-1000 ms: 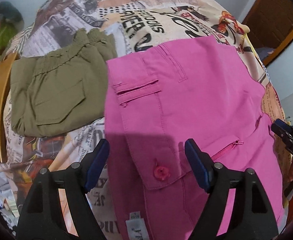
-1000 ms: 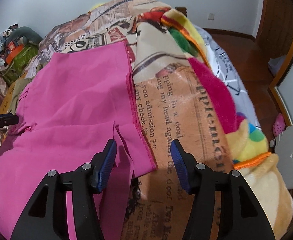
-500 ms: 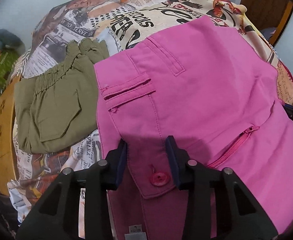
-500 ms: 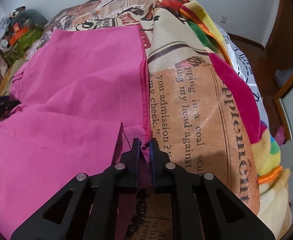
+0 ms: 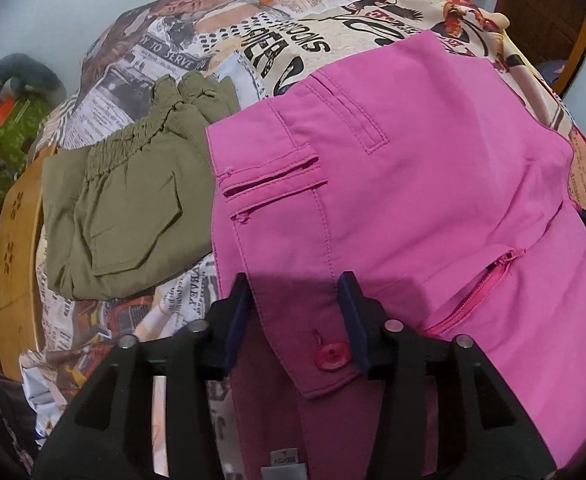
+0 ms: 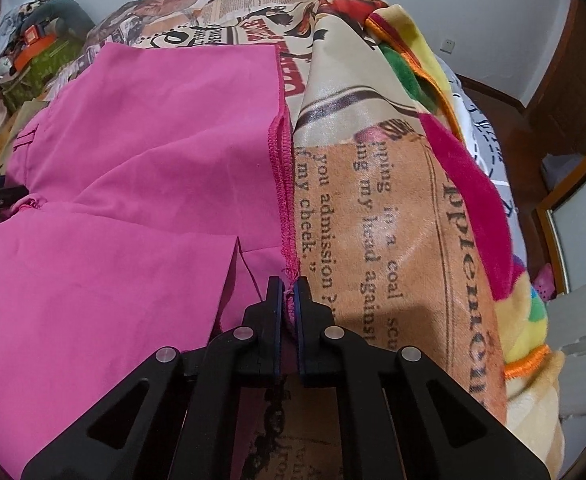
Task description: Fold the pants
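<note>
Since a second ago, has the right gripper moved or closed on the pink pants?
Yes. The right gripper advanced along the newspaper-print blanket and shut on the pink pants at their stitched hem corner.

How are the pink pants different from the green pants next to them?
The pink pants are spread out flat, while the green pants are already folded into a small bundle. The pink pants show a button and zipper; the green pants show a stretchy gathered waistband. The right tongs pinch the pink pants' hem, and the left tongs straddle their waistband; nothing holds the green pants. Both lie on the newspaper-print blanket.
</note>
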Action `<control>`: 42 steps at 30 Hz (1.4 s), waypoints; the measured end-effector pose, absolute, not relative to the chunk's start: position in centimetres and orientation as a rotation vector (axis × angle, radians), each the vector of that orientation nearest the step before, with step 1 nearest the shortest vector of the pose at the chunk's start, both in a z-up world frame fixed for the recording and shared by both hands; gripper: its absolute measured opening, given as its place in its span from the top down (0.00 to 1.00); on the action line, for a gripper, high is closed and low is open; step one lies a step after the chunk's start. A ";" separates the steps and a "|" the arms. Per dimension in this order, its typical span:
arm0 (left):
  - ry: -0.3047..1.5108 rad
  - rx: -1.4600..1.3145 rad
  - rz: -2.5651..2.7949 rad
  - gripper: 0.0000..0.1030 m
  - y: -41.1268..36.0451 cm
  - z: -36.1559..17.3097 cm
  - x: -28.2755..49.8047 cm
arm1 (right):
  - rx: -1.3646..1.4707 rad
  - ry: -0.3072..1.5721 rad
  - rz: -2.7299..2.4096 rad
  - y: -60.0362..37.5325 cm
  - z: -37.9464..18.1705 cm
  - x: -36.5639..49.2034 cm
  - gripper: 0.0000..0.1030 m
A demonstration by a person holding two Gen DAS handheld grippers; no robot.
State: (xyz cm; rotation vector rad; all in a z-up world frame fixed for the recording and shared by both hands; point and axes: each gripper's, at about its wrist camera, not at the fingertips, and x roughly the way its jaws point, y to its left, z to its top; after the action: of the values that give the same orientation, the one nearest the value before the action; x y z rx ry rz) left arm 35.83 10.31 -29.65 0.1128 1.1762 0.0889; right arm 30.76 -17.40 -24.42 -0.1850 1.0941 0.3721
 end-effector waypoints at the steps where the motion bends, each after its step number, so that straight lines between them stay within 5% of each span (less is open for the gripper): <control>1: 1.169 0.126 0.103 0.46 10.5 -29.3 35.7 | -0.193 1.096 0.363 -17.4 -24.3 30.7 0.94; 6: 1.131 0.109 0.153 0.36 12.0 -27.2 35.0 | -0.175 1.089 0.353 -18.2 -22.8 30.2 0.91; 13: 1.033 0.047 0.183 0.23 14.8 -22.9 35.4 | -0.136 0.975 0.369 -18.5 -18.7 30.2 0.61; 19: 0.964 0.000 0.227 0.19 16.7 -20.3 37.2 | -0.103 0.914 0.391 -17.6 -16.4 32.0 0.53; 33: 1.017 -0.057 0.138 0.20 17.2 -23.6 42.1 | -0.025 0.937 0.438 -14.4 -18.0 38.9 0.52; 42: 1.095 -0.032 0.062 0.29 16.6 -27.9 43.2 | -0.033 0.979 0.458 -12.1 -21.0 43.1 0.52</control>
State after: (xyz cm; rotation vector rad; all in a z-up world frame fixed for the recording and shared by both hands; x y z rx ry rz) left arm 43.19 16.56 -27.94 -0.0319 1.0948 0.0618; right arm 43.07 -12.11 -20.99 -0.0331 0.9787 0.4575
